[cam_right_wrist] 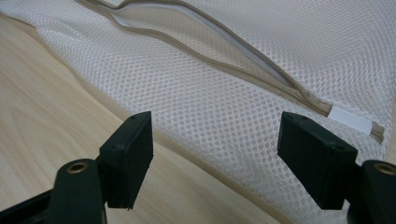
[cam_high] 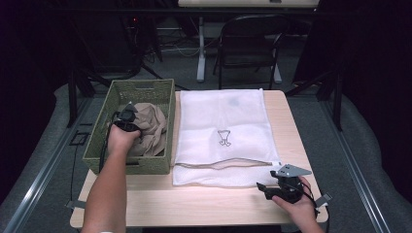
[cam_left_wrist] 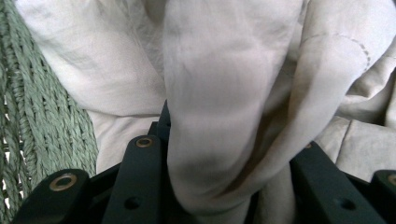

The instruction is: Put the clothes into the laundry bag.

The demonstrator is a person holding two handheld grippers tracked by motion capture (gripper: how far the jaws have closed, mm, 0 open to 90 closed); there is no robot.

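Gripping beige cloth (cam_left_wrist: 219,116) w/ left tongs (cam_left_wrist: 224,186)

**A dim room behind your table**

You work at a light wooden table (cam_high: 204,206) with rounded corners, its pale grain clear in the right gripper view. Beyond its far edge you face a dark folding chair (cam_high: 248,46) standing on a grey floor (cam_high: 320,126). Just left of that chair, a white desk leg (cam_high: 201,48) rises to a pale tabletop (cam_high: 248,3) at the upper edge. Cables (cam_high: 177,48) trail over the floor near it. Metal rails (cam_high: 362,184) run along the floor on both sides of you. The far corners sink into darkness; the light falls mostly on your table.
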